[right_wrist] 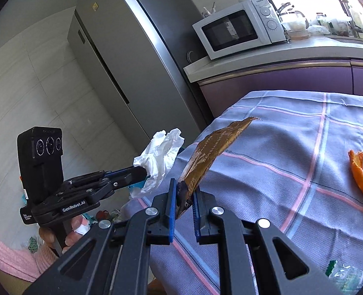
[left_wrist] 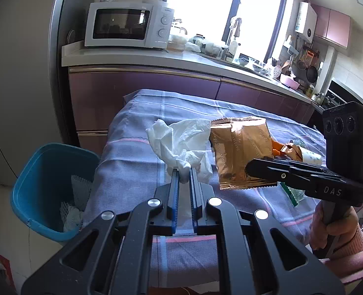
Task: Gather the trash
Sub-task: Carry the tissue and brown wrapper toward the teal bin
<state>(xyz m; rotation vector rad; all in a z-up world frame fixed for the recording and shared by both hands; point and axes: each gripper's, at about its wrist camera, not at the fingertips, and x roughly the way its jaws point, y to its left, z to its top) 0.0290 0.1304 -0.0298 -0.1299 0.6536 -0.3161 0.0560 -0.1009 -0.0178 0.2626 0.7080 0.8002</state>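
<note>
Left gripper (left_wrist: 184,172) is clamping a white tissue (left_wrist: 181,140); right gripper (right_wrist: 185,191) is clamping a brown wrapper (right_wrist: 213,145) over the table's left edge (left_wrist: 102,162).

One crumpled tissue (left_wrist: 181,142), one brown wrapper (left_wrist: 240,150), one orange peel (right_wrist: 362,175), one blue bin (left_wrist: 51,189), one microwave (left_wrist: 129,24).

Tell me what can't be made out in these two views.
- Blue bin: left view, the tablecloth hides its right side; the contents are unclear.
- Paper cup: left view, mostly behind the right claw and the gold wrapper.
- Green packet: right view, cut off by the picture's edge.
- Print on the gold wrapper: too small to read.
</note>
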